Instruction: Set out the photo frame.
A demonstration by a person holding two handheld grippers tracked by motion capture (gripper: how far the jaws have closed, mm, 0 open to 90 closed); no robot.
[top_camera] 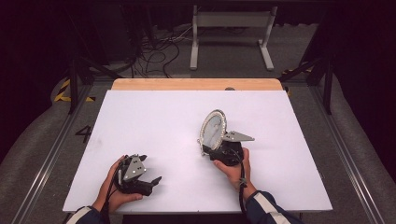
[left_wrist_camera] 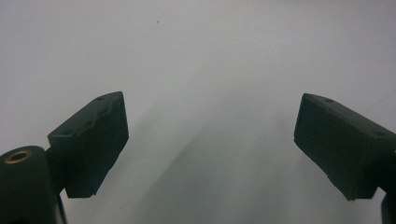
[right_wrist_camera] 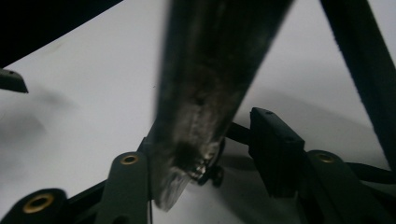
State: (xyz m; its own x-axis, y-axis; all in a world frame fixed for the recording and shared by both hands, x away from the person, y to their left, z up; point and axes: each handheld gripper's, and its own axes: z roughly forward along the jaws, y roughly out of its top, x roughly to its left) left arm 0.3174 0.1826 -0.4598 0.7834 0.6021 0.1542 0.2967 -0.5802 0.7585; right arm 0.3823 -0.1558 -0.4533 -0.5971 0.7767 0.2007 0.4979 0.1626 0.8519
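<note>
Silver-rimmed and oval, the small framed mirror [top_camera: 213, 130] stands on edge above the white table top [top_camera: 154, 126], right of centre and a little toward my side. Its pale glass tilts up and to the left, and a beaded metal border runs round it. My right gripper [top_camera: 219, 150] has it by the lower edge, with my right hand [top_camera: 235, 169] wrapped round the black body beneath and the grey three-cornered plate sticking out to the right. In the right gripper view the mirror [right_wrist_camera: 205, 84] rises edge-on as a dark, blurred, scuffed band between the two black jaws; the left jaw lies against it, while the right pad sits just beside it, and I cannot tell whether that pad touches.

My left gripper [top_camera: 150, 181] rests low near the front left of the table, well apart from the mirror, held in my left hand [top_camera: 114, 186]. In the left gripper view its jaws [left_wrist_camera: 210, 144] stand wide apart over bare white surface, with nothing between them.

Beyond the far edge, a strip of bare wood [top_camera: 196, 84] shows.
</note>
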